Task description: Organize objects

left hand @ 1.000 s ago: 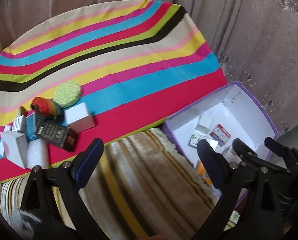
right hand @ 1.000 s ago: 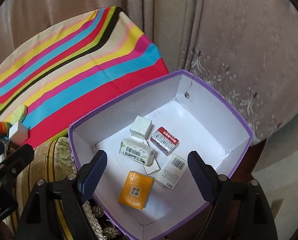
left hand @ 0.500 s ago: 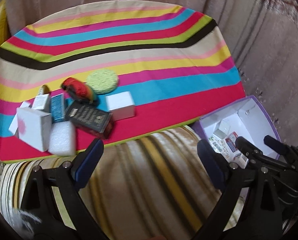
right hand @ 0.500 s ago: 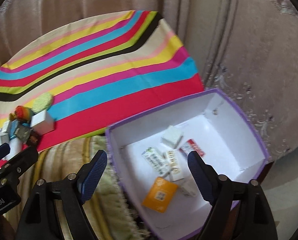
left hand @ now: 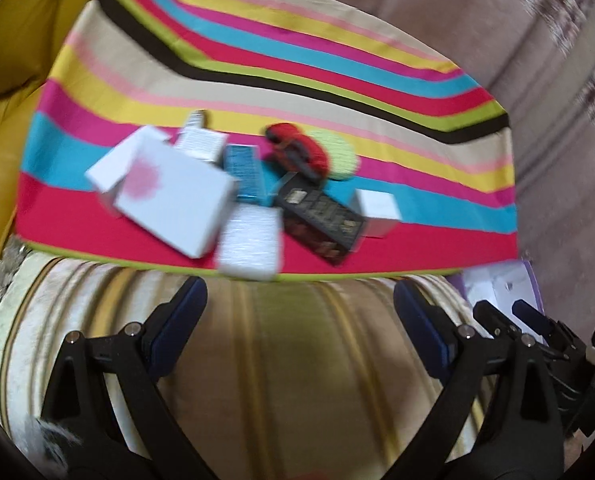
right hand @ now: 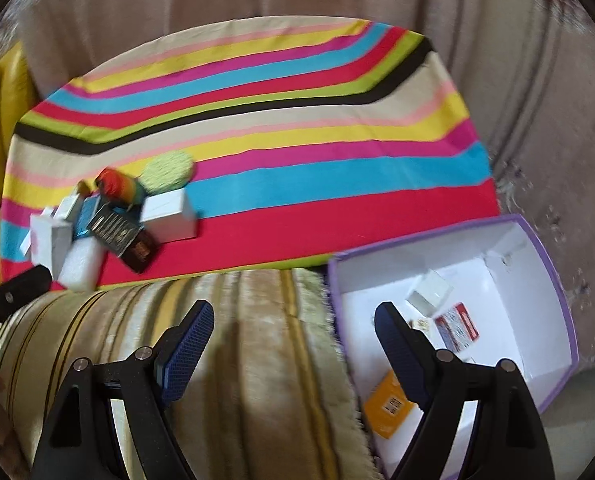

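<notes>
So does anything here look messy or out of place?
Yes. The small boxes sit in a jumbled heap at one corner of the striped cloth, overlapping at odd angles. A white foam block juts over the cloth's edge. A few packets already lie in the purple-rimmed box.

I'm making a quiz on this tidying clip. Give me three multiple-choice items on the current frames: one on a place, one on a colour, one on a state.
1. Where does the black box lie?
A. inside the purple-rimmed box
B. on the striped cloth, among the clutter
C. between the right gripper's fingers

2. What colour is the flat packet in the purple-rimmed box?
A. orange
B. green
C. black

3. How does the right gripper stand?
A. shut on a white carton
B. shut on nothing
C. open, nothing between its fingers

Key: 1 B, it rests on the striped cloth with the other pieces; 2 A, it shows orange against the white floor; 3 C, the blue pads stand apart over the rug.
</notes>
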`<state>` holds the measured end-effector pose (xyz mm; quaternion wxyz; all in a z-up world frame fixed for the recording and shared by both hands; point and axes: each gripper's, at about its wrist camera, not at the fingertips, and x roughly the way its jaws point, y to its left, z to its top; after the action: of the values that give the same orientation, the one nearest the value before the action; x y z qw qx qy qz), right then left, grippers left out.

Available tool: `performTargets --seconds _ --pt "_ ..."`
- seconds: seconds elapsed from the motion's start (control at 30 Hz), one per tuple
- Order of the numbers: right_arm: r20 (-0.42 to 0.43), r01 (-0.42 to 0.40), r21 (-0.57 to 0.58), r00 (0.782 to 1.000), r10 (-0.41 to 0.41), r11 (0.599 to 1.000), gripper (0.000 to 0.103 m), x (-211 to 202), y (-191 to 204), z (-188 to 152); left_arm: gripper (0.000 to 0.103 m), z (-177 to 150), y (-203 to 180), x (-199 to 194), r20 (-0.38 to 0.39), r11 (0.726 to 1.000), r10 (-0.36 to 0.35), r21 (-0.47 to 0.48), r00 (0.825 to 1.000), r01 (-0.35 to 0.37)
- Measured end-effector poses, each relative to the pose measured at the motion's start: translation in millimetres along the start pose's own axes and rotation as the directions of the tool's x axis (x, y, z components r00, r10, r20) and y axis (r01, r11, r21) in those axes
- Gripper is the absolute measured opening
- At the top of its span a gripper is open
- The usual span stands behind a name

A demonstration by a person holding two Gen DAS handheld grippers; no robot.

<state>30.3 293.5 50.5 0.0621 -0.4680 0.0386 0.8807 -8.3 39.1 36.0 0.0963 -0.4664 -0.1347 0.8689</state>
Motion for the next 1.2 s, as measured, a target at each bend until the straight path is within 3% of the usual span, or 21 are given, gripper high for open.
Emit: performTargets --seconds 0.23,0.47,0.53,0.7,0.87,1.0,1.2 --pt "-0.009 -0.026 -0.13 1.0 0.025 0.991 0.084 11 39 6 0.096 1 40 -1 -0.015 0.99 -0.038 -0.139 0.999 0.036" --pt "-0.015 -0.053 -0.249 0.999 0.051 0.967 0.084 20 73 16 0.096 9 67 3 0.011 0.948 -0.114 -0.298 0.993 0.112" --pt "-0.006 -0.054 -0.289 0.998 0.055 0.956 0.084 21 84 20 0.096 14 80 8 0.013 0.92 -0.133 -0.37 0.991 0.128" --pt "0.027 -0.039 -0.38 0.998 0.053 0.924 0.084 28 113 32 0.096 26 112 21 0.027 0.821 -0.172 -0.548 0.985 0.159" --pt "0.068 0.012 -0.481 0.997 0.023 0.877 0.084 37 142 36 0.097 34 124 36 0.014 0.738 -0.178 -0.659 0.984 0.143" --pt "0.117 0.056 -0.535 0.993 0.008 0.843 0.083 37 156 39 0.1 38 125 47 -0.01 0.704 -0.161 -0.702 0.987 0.108" --pt "0.107 0.022 -0.562 0.993 0.046 0.827 0.083 47 164 46 0.1 47 121 67 -0.051 0.691 -0.142 -0.72 0.989 0.062"
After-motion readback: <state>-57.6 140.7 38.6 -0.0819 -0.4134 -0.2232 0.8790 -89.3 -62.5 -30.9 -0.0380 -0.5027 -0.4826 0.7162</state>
